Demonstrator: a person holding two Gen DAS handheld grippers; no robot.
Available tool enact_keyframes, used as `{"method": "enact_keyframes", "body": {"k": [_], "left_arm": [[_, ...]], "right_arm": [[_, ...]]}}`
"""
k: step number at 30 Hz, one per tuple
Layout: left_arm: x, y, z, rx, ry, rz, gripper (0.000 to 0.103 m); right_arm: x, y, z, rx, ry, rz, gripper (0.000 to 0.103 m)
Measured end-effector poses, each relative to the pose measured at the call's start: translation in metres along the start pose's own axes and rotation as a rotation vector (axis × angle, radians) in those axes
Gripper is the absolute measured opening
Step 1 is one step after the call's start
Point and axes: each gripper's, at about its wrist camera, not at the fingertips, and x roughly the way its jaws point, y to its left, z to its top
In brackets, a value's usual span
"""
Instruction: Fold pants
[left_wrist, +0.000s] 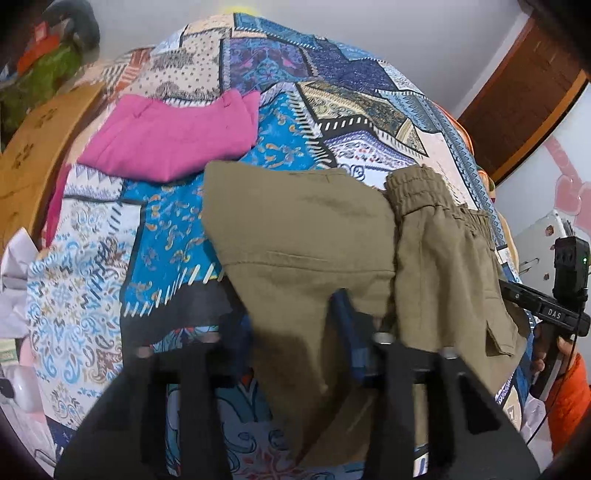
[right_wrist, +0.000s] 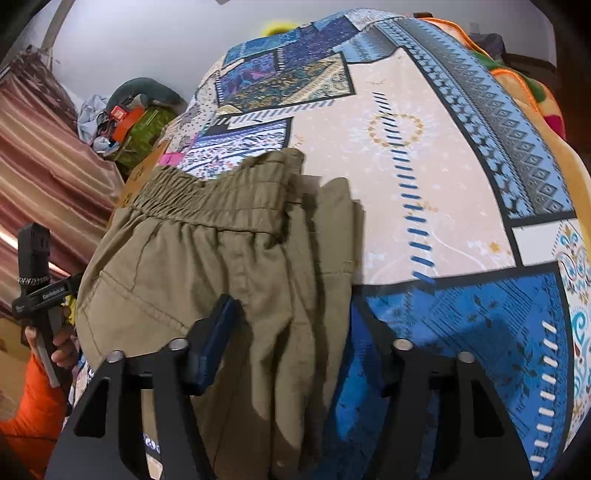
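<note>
A: Pants (left_wrist: 306, 236), olive, one pair; we log them on the bed, lying on a patchwork bedspread (left_wrist: 280, 92), folded over, elastic waistband bunched at the far edge.

B: Left gripper (left_wrist: 291, 325) first. We see its jaws part-open and straddling the near fold of cloth; one blue pad (left_wrist: 349, 332) lies against the fabric, the other finger is blurred. We cannot tell whether it pinches.

A: Right gripper (right_wrist: 295, 328): jaws about half apart, the olive fabric running up between them. Its left blue pad (right_wrist: 214, 343) lies on the cloth; the right finger sits over the bedspread, past the pants' edge. No clear clamp.

B: Hands: we note each gripper held by a hand (right_wrist: 61, 347) with an orange sleeve (right_wrist: 29, 410).

A: Outward: one pink garment (left_wrist: 170, 144), folded, lying beyond the pants on the same bedspread, apart from them.

B: Bed's far side: a pile of mixed clothes (right_wrist: 122, 122) against the wall; striped curtain (right_wrist: 48, 158) alongside.
</note>
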Motion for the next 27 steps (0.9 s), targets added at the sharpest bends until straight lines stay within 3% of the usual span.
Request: {"method": "enact_keyframes", "body": {"k": [3,5,8,18,27], "left_arm": [[-0.002,-0.004,0.001,0.015,-0.018,0.041,0.015],[-0.004,-0.004,0.003,0.002,-0.024,0.060,0.009],[-0.009,-0.008,0.008,0.001,-0.026,0.120,0.005],[-0.067,-0.030,0.025,0.103,-0.161,0.198,0.003],[-0.124,-0.005,0.069,0.109,-0.311,0.264,0.003]], "right_arm": [[0.000,0.004,0.000,-0.006,-0.016,-0.006,0.038],[-0.002,0.007,0.000,-0.012,-0.029,-0.012,0.022],[-0.005,0.019,0.002,-0.074,-0.050,-0.067,0.014],[-0.040,0.061,0.025,-0.223,-0.156,-0.135,0.009],[-0.049,0.113,0.075,-0.303,-0.253,-0.117,0.008]]}}
